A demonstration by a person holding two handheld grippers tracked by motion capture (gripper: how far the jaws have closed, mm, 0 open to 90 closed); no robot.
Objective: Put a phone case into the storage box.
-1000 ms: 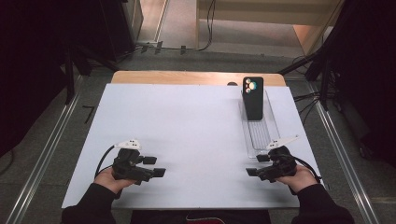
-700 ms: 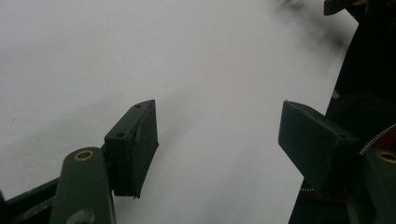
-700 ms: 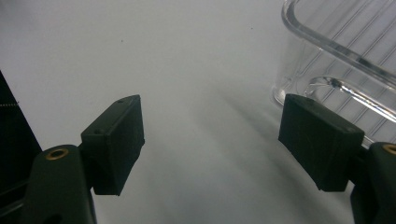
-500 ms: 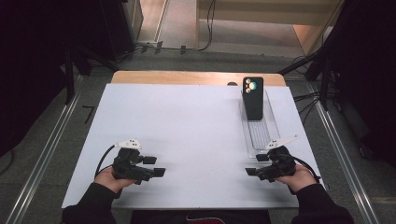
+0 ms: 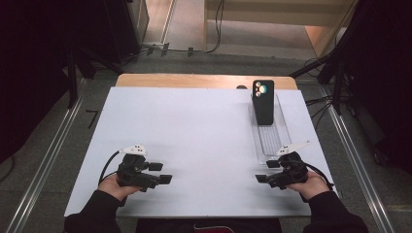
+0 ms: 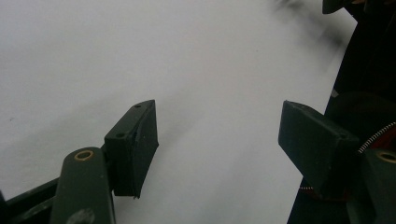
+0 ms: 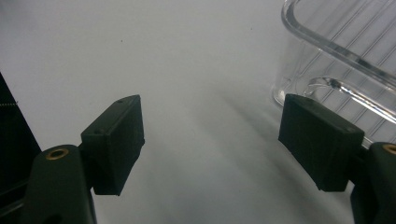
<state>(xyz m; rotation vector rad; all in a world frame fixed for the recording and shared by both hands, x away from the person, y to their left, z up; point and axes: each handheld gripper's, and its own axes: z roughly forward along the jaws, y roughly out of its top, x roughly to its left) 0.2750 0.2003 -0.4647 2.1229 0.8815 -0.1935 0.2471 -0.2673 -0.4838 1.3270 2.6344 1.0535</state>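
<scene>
A: Both idle?

B: Yes. My left gripper (image 5: 163, 173) and right gripper (image 5: 265, 171) rest released, empty. The phone (image 5: 263, 102) stands in the tray's (image 5: 284, 127) far end, right side.

A: Approach?

B: I'd go with the right, slowly (clear walls hide easily), gripping its edges.

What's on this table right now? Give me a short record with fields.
surface: white table
tray: clear plastic tray, far right side of table
phone: black phone, camera side up, propped at the tray's far end
left gripper: open, nothing between the jaws, near the front edge
right gripper: open, nothing between the jaws, just in front of the tray's near end
contact: neither gripper touches tray or phone
</scene>
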